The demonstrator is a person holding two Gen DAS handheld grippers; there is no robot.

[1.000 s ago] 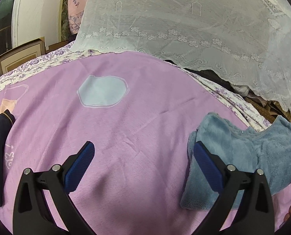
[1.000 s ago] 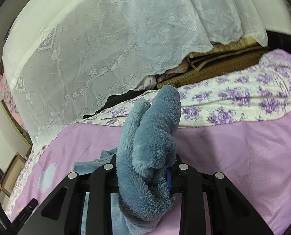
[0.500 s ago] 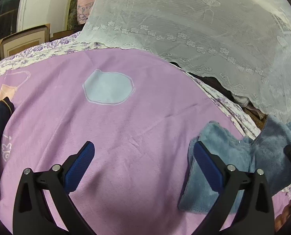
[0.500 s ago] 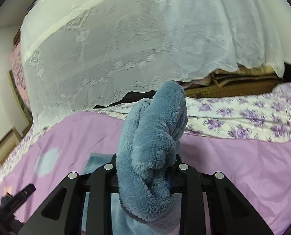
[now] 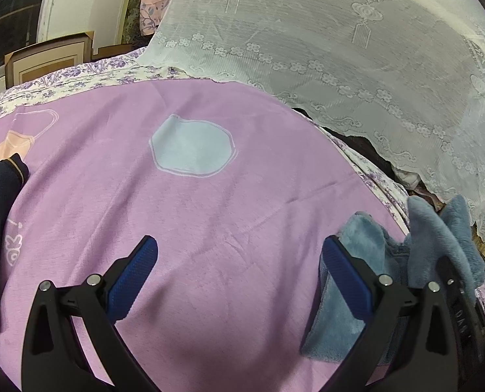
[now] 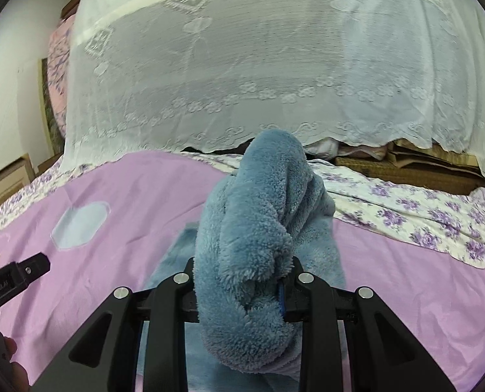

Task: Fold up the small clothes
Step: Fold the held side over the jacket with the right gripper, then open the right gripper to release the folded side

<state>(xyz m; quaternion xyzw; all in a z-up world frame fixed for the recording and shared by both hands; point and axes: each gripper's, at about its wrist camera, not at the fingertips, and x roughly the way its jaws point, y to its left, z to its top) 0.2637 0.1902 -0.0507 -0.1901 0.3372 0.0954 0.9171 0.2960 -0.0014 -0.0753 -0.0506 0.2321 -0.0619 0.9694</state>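
A: State of the right gripper [image 6: 242, 297]?
B: Jaws clenched on a bunched fold of the blue fleece garment [image 6: 258, 215], plush pile, centre of frame; the rest trails onto the purple bedsheet [image 6: 405, 281].
A: Left gripper [image 5: 239, 271]?
B: Jaws released, over the bedsheet; the garment lies at lower right.

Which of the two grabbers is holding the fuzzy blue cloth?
The right gripper. Its fingers are clamped shut on the fuzzy blue cloth, bunching it up. The left gripper is wide open with nothing between its blue pads.
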